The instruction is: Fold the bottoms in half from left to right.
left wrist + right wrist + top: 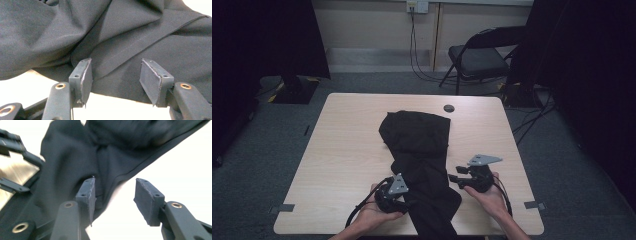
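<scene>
— Where's the cloth [419, 150] now?

— One piece, black, lying down the middle of the table [347, 150]. Its far end is bunched toward the far edge, short of the small round cap [449, 108]; the near end runs over the near edge between my hands.

— And your tools?

— Two. My left gripper [404, 192] sits at the cloth's left side near the near edge; jaws apart, nothing pinched. In the left gripper view the pads [85, 75] stand either side of a stitched hem, just clear of it. My right gripper [454, 175] is at the cloth's right side, jaws apart too. In the right gripper view one pad [88, 192] is at the cloth's edge and the other is over bare table; I can't tell whether that pad touches the fabric, but nothing is clamped.

— How will it handle?

— Soft and limp, I'd judge — it folds and creases on itself, so it will sag wherever I don't hold it. Light, thin, probably a bit slippery between flat pads.

— So where do you take hold?

— On the hem, where the fabric is doubled and stitched; that should give the pads more to bite. One gripper on each long edge near me, so it can be spread without bunching.

— Anything else about?

— One folding chair [479, 57] beyond the far edge.
</scene>
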A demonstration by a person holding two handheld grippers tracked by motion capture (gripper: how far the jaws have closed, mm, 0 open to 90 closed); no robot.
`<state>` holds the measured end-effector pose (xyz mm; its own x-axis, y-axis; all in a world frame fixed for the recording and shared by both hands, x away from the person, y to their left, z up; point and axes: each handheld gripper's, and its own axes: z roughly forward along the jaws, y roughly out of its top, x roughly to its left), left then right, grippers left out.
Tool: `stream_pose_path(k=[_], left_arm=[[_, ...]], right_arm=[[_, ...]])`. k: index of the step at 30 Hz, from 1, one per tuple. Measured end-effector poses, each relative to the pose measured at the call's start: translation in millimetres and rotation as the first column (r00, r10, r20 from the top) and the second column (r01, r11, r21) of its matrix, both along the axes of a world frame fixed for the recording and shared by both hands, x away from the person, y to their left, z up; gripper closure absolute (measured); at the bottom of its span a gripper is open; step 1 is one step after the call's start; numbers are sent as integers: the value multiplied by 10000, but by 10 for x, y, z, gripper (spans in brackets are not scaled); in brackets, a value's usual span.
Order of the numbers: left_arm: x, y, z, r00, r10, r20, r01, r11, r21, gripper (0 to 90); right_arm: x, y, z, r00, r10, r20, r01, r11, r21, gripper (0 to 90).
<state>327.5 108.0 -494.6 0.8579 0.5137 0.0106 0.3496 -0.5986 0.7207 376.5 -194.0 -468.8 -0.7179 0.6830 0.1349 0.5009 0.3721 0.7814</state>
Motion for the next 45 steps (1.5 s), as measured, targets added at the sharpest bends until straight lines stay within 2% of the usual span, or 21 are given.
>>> stream_pose_path(k=[2, 3, 6, 7, 9, 10, 11, 14, 19, 23, 26, 27, 31, 32, 34, 36, 38, 40, 43, 44, 45], left_arm=[[-13, 13, -2, 10000, 17, 18, -17, 10000, -12, 420], [-18, 19, 3, 10000, 82, 2, -82, 10000, 41, 420], [-51, 72, 15, 9998, 176, -41, -175, 9996, 199, 421], [-63, 93, 20, 9996, 271, -57, -269, 9994, 226, 421], [-80, 138, 24, 9997, 247, -87, -244, 9993, 274, 421], [-81, 158, 25, 9995, 277, -131, -273, 9992, 278, 422], [-67, 181, 30, 9985, 402, -382, -393, 9989, 260, 421], [-62, 247, 32, 9982, 413, -438, -400, 9987, 306, 397], [-59, 387, 56, 9956, 723, -591, -691, 9961, 548, 398], [-55, 476, 69, 9949, 767, -653, -722, 9950, 688, 399], [-89, 527, 78, 9934, 917, -695, -863, 9933, 770, 400], [-106, 532, 90, 9944, 871, -602, -812, 9922, 945, 400], [-128, 563, 115, 9923, 872, -879, -769, 9904, 1148, 401], [-105, 570, 135, 9911, 804, -1060, -683, 9912, 1138, 404], [-48, 590, 199, 9910, 783, -1082, -726, 9958, 553, 409], [44, 634, 297, 9912, 933, -938, -955, 9952, -197, 452], [165, 665, 389, 9896, 1275, -671, -1305, 9905, -427, 459], [338, 705, 456, 9872, 1537, -434, -1562, 9856, -643, 497], [640, 707, 512, 9794, 2003, -249, -2018, 9735, -1072, 501], [755, 704, 526, 9768, 2135, -174, -2141, 9710, -1066, 500], [871, 700, 524, 9728, 2287, -363, -2316, 9628, -1391, 489]], right_arm=[[52, 142, -86, 9997, 227, -52, -230, 9977, -631, 478], [77, 195, -115, 9995, 330, -34, -331, 9967, -747, 477], [144, 295, -196, 9998, 169, 55, -160, 9914, -1296, 483], [152, 313, -226, 9999, 85, 140, -60, 9858, -1676, 500], [161, 301, -248, 9998, 32, 188, 1, 9848, -1735, 500], [158, 304, -244, 9991, -141, 411, 222, 9788, -2036, 533], [156, 301, -242, 9971, -209, 725, 371, 9728, -2288, 534], [171, 275, -249, 9978, -266, 614, 392, 9760, -2143, 536], [169, 249, -243, 9951, -140, 975, 379, 9682, -2473, 574], [232, 144, -238, 9946, -616, 831, 801, 9668, -2427, 575], [215, 144, -228, 9928, -642, 1007, 893, 9591, -2688, 590], [200, 147, -222, 9927, -675, 996, 928, 9565, -2767, 593], [123, 107, -216, 9965, -598, 578, 725, 9654, -2506, 585], [101, 107, -213, 9971, -530, 539, 648, 9665, -2483, 544], [83, 116, -177, 9977, -445, 517, 553, 9713, -2313, 508], [98, 122, -73, 9950, -551, 828, 686, 9828, -1713, 490], [154, 134, 37, 9919, -642, 1094, 777, 9892, -1241, 477], [256, 168, 109, 9907, -699, 1168, 818, 9916, -1006, 461], [461, 262, 171, 9883, -808, 1295, 904, 9935, -697, 423], [543, 302, 178, 9890, -818, 1232, 897, 9941, -605, 397], [626, 345, 184, 9902, -779, 1157, 848, 9948, -561, 386]])
